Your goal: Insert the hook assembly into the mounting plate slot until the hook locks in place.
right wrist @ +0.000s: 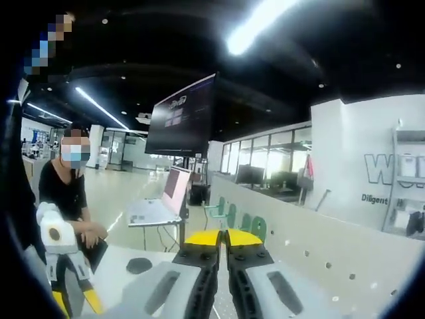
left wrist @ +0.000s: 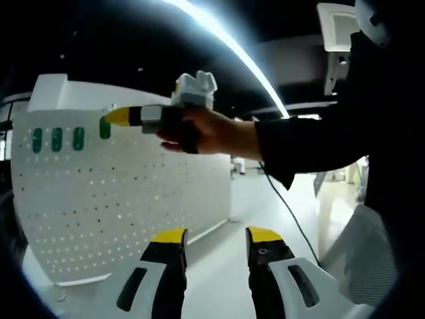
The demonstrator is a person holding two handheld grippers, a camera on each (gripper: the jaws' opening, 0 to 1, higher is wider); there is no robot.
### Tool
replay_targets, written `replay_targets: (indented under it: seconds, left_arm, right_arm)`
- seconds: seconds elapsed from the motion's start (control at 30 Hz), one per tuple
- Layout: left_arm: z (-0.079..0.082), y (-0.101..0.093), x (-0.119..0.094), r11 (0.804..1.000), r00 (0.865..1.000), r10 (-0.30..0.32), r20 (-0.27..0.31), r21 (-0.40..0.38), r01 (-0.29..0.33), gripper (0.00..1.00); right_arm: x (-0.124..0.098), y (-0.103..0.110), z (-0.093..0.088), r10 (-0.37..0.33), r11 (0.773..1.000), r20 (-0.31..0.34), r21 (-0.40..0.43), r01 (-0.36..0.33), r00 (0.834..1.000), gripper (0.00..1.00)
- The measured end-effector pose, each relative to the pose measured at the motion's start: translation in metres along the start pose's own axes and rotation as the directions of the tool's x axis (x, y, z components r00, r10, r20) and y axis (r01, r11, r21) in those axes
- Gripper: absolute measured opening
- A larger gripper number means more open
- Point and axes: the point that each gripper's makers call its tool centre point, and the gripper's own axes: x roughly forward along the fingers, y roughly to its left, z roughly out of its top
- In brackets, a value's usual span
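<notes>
Before the white pegboard (left wrist: 126, 199), left gripper (left wrist: 216, 242) gapes empty; right gripper (right wrist: 222, 239) closed.

Readable txt is sparse. Right gripper view: white wall (right wrist: 372, 159) at far right has big grey letters, partly cut off by the view edge, reads "W…" only; under it smaller dark line starts "Diligent", rest cut off. Hanging dark monitor (right wrist: 182, 114) has a light heading + rows of small blocks, too small to read. Laptop screen (right wrist: 174, 189) pinkish, nothing legible. Left gripper view: no txt, labels or nums legible on the white pegboard (left wrist: 126, 199).
</notes>
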Motion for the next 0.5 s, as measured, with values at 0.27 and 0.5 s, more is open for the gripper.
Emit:
replay_targets:
  seconds: [0.27, 0.5]
  left_arm:
    - [0.001, -0.001, 0.001, 1.000, 1.000, -0.003, 0.005, -0.003, 0.003, 0.36]
    - [0.001, -0.002, 0.002, 1.000, 1.000, -0.006, 0.005, -0.001, 0.006, 0.36]
  right_arm:
    - [0.004, -0.010, -0.009, -0.020, 1.000, -0.014, 0.006, 0.020, 1.000, 0.01]
    - [0.005, -0.012, -0.012, -0.022, 1.000, -0.019, 0.001, 0.022, 1.000, 0.01]
